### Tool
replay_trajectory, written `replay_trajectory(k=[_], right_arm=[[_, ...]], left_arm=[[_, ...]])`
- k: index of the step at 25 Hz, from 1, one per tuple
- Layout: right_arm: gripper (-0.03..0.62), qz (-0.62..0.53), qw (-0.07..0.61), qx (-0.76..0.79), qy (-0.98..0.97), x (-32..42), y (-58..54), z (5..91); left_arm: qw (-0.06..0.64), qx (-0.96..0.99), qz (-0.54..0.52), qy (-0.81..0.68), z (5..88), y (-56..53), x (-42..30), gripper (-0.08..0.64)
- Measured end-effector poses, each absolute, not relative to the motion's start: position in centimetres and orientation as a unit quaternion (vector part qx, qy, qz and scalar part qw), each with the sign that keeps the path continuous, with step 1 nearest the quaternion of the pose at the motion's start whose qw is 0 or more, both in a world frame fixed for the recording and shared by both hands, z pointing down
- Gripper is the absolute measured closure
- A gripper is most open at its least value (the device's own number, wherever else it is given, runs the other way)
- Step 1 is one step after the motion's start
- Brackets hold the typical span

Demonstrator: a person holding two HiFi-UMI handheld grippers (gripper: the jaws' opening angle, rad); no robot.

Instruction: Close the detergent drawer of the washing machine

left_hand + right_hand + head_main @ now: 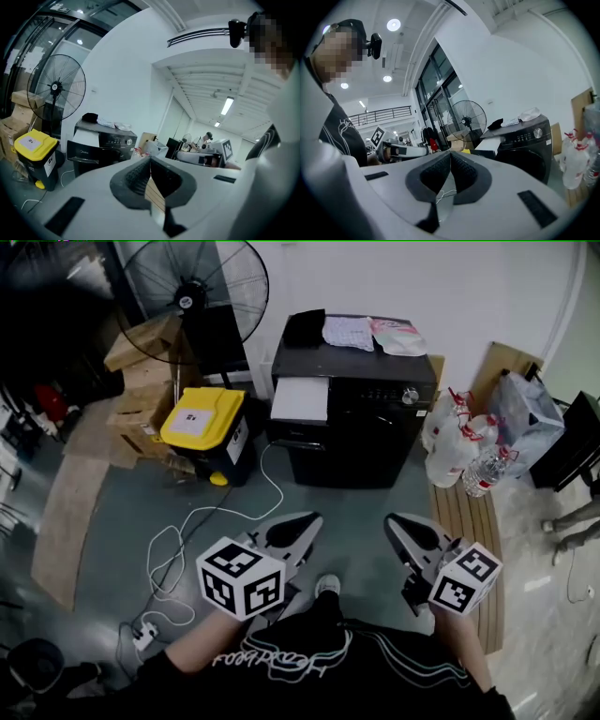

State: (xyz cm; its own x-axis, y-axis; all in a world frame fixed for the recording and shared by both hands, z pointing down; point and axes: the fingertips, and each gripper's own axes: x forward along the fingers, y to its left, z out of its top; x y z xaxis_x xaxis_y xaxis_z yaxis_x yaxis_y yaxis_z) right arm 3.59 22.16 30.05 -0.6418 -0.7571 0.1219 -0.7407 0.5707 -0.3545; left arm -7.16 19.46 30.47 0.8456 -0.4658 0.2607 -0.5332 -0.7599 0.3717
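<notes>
The white detergent drawer [300, 399] sticks out open, upper left of the black washing machine [370, 442].

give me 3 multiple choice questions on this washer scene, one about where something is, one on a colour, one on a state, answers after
1. Seen from the head view, where does the yellow-lidded bin stand?
A) on the floor, left of the washing machine
B) on top of the machine
C) to the right of the machine

2. What colour is the washing machine's body?
A) white
B) black
C) red

3. How is the detergent drawer?
A) pushed in flush
B) pulled out at the machine's top left
C) taken out and lying apart from the machine

Answers:
1 A: the bin sits low beside the machine's left side.
2 B: its front and top are black.
3 B: the drawer's pale tray juts forward from the front panel.
</notes>
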Motion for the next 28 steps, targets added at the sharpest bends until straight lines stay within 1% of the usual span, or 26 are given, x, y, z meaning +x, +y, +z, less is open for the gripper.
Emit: replay_trajectory(k=[8,14,28], right_arm=[[0.565,-0.226,0.002,-0.417,0.881,5.0,13.2,33.4],[0.565,-0.268,0.015,-0.415,0.869,6.3,8.0,35.9],[0.565,-0.3,-0.011,-0.435,0.849,9.2,0.3,40.9]], left_arm=[[0.249,0.921,0.089,-0.287,34.5,10.0,-6.4,0.537],[0.259,0.91,0.106,-0.305,38.1,4.1,-6.4,0.537],[0.277,0.882,0.148,-0.351,45.9,-5.9,-6.8,0.537]])
